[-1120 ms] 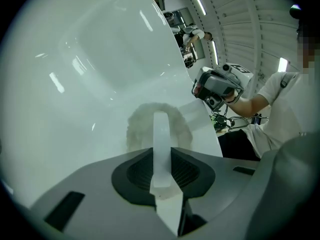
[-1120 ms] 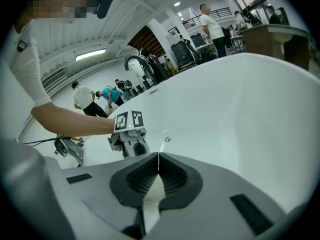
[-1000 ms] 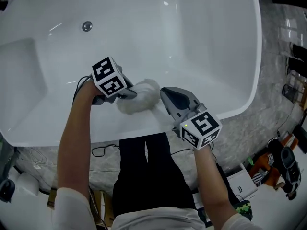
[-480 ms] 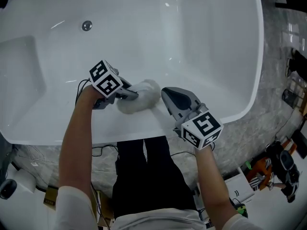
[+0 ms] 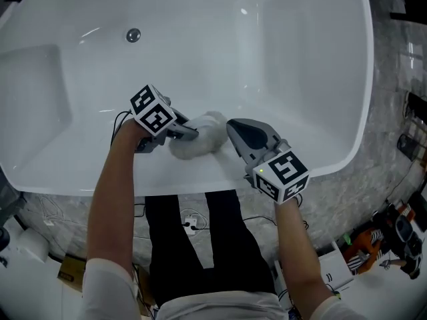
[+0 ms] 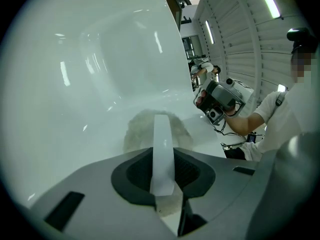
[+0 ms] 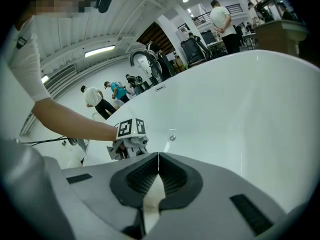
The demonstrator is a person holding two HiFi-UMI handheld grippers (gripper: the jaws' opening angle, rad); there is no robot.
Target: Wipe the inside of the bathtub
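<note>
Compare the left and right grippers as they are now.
The left gripper is clamped on the white cloth, pressing it against the bathtub wall; the right gripper is shut on nothing. The left gripper points sideways along the near wall; the right gripper points out into the tub. Both are shut.

The bathtub is seen to be smooth, glossy white — ceiling lights are mirrored in streaks on its wall. A small round fitting set in it is of shiny metal. The cloth is white and fluffy, with a rough, tufted nap. The left gripper and the right gripper are moulded in matt grey plastic, with darker ribbed pads let into the jaws. Their cubes are faced with matt black-and-white print. The floor is laid in grey veined stone — polished, with a faint sheen. The trousers are of matt black cloth.
</note>
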